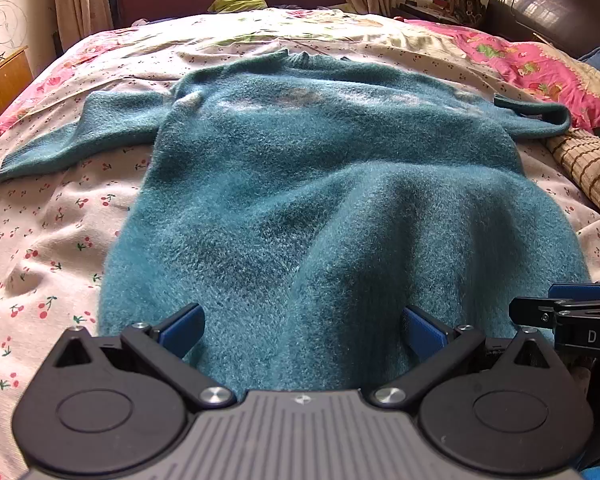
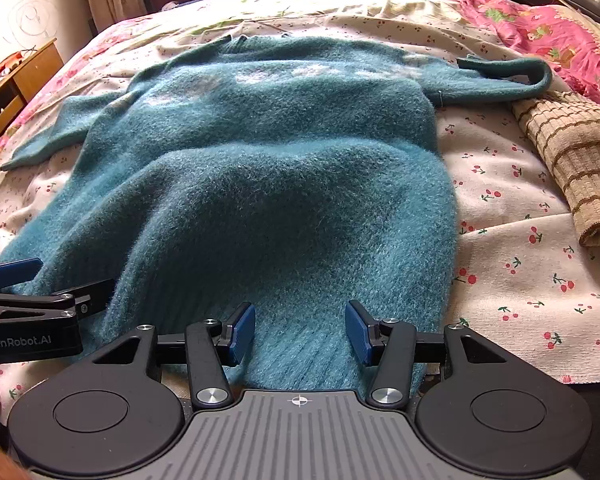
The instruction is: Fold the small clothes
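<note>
sweater [image 1: 332,184] hem between fingers | left gripper [image 1: 304,330] apart | right gripper [image 2: 300,330] apart

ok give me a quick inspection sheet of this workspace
surface: bed with cherry-print sheet, wrinkled
job's things: teal sweater lying flat, both sleeves out sideways, hem nearest the grippers
clutter: brown striped cloth at the right edge, pink floral quilt beyond
grippers: left gripper and right gripper both at the hem, jaws open
cables: nothing seen
surroundings: wooden side table, curtains, cluttered shelf
</note>
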Action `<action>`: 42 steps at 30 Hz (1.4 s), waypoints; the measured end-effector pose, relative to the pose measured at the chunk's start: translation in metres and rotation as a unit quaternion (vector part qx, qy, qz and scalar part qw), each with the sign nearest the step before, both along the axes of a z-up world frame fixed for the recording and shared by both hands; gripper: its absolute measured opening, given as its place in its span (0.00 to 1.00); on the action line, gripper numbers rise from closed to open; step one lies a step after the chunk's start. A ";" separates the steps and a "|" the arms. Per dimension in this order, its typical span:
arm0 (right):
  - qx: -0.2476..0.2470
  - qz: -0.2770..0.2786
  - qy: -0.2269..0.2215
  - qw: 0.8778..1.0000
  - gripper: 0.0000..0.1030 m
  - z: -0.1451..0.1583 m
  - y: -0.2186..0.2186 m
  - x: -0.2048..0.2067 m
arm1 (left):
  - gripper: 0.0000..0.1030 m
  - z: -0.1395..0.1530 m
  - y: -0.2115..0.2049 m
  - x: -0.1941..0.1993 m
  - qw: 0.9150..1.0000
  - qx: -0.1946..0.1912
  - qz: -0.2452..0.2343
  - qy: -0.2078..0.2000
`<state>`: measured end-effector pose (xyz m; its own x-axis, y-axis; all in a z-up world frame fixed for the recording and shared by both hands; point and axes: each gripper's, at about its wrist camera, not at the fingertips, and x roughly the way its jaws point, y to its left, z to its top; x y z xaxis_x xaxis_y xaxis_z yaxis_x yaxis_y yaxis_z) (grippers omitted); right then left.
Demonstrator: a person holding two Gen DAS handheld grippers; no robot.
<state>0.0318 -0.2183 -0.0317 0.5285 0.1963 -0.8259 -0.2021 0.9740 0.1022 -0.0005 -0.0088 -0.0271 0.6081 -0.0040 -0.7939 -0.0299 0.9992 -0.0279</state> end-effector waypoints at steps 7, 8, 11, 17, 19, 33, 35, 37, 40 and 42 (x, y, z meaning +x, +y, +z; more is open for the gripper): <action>-0.001 0.004 0.001 1.000 0.49 -0.002 0.001 -0.001 | 1.00 -0.001 -0.001 0.000 1.000 0.003 -0.002 0.005; -0.001 0.004 0.002 1.000 0.49 -0.002 0.001 -0.001 | 1.00 -0.001 -0.001 0.000 1.000 0.003 -0.002 0.006; -0.001 0.005 0.002 1.000 0.49 -0.002 0.002 -0.001 | 1.00 -0.002 -0.002 0.000 1.000 0.004 -0.003 0.008; -0.001 0.006 0.002 1.000 0.50 -0.003 0.002 -0.001 | 1.00 -0.003 -0.004 0.001 1.000 0.008 -0.006 0.011; -0.001 0.007 0.002 1.000 0.50 -0.003 0.003 -0.001 | 1.00 -0.003 -0.005 0.002 1.000 0.010 -0.007 0.012; 0.002 0.009 0.005 1.000 0.53 -0.007 0.003 0.000 | 1.00 -0.007 -0.009 0.004 0.999 0.020 -0.013 0.026; 0.002 0.009 0.005 1.000 0.54 -0.007 0.003 0.000 | 1.00 -0.008 -0.009 0.005 0.999 0.021 -0.013 0.028; 0.002 0.010 0.006 1.000 0.55 -0.007 0.003 0.000 | 1.00 -0.008 -0.009 0.005 0.999 0.021 -0.013 0.030; 0.003 0.011 0.005 1.000 0.57 -0.008 0.004 -0.001 | 1.00 -0.009 -0.009 0.007 0.999 0.022 -0.014 0.032; 0.003 0.013 0.006 1.000 0.57 -0.008 0.004 -0.001 | 1.00 -0.010 -0.009 0.007 0.999 0.023 -0.014 0.034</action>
<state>0.0304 -0.2139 -0.0402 0.5135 0.2152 -0.8307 -0.2253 0.9679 0.1115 0.0065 -0.0183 -0.0367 0.5533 0.0165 -0.8328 -0.0016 0.9998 0.0187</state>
